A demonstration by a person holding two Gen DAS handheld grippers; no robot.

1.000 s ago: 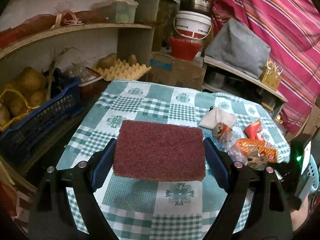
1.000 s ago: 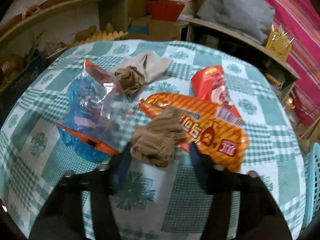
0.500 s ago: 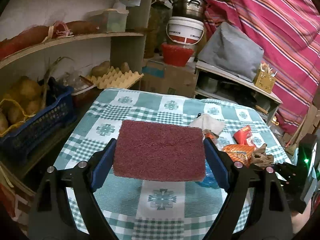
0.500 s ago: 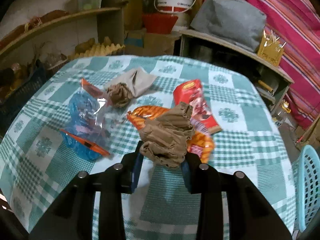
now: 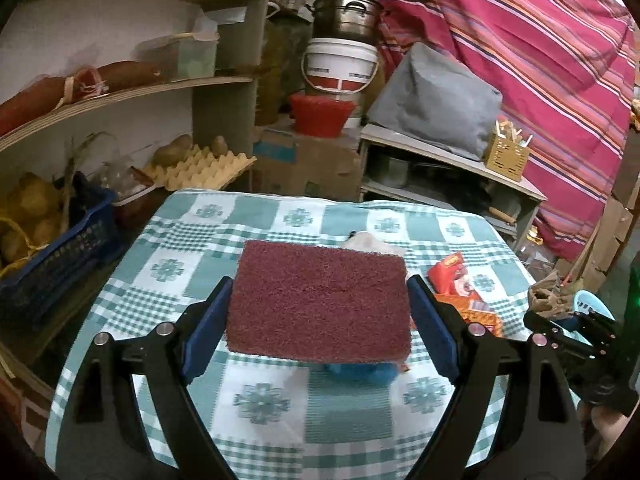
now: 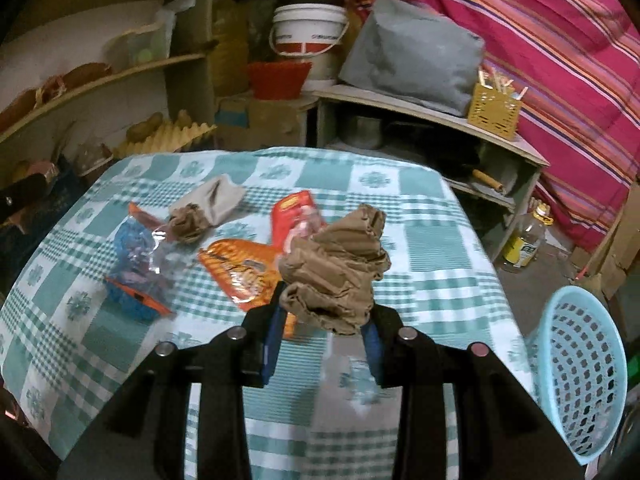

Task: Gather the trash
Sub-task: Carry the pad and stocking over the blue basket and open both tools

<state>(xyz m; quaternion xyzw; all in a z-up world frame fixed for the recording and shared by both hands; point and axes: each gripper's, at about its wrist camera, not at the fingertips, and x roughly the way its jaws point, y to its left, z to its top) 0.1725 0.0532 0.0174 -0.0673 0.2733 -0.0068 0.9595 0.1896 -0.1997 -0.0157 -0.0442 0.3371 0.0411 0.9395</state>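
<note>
Jaws of right gripper (image 6: 322,334) just closed, lifting crumpled brown paper (image 6: 334,270) off table.

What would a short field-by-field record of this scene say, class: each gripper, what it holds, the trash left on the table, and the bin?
left gripper: shut on maroon scrubbing pad, held above the table
right gripper: jaws have just been closing, shut on crumpled brown paper, lifted off the table
trash left on checked tablecloth: orange wrapper, red packet, clear blue bag, second brown paper wad
bin: light blue basket beside the table, to the right
</note>
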